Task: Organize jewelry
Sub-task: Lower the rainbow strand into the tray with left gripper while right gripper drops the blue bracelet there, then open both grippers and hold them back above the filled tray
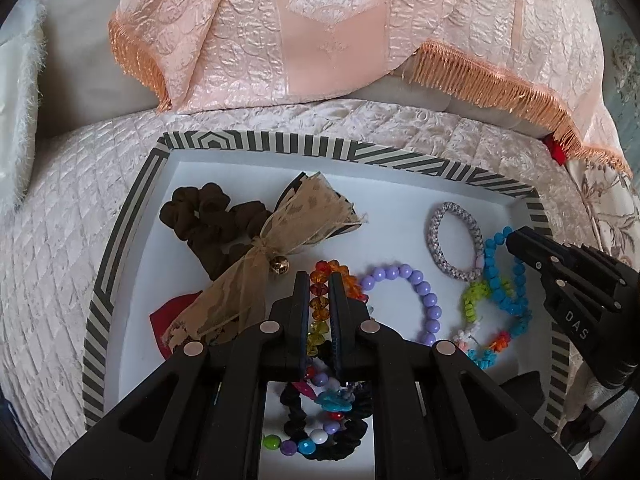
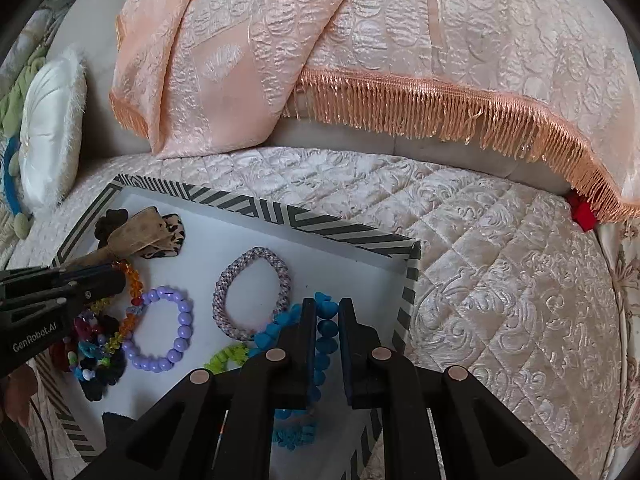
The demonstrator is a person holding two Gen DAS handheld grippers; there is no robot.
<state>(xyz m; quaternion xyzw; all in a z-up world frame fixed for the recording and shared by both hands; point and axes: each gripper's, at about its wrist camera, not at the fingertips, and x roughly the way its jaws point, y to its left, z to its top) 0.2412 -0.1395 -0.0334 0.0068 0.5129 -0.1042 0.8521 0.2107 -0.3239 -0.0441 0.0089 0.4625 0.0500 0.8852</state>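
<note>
Left gripper fingers nearly together above rainbow bracelet — inside striped tray.

- A peach throw with fringe hangs over the sofa back, far ahead of the tools.
- A quilted cream cover lies ahead and to the right.
- A white fluffy cushion stands far left.
- A small red object sits under the fringe, far right.

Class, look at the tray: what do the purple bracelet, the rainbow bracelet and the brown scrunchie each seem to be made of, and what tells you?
Purple bracelet: smooth round beads, probably glossy plastic, given their small highlights. Rainbow bracelet: faceted see-through beads, glass or acrylic; light passes through them. Brown scrunchie: matte gathered fabric, with soft ruffled folds and no shine.
</note>
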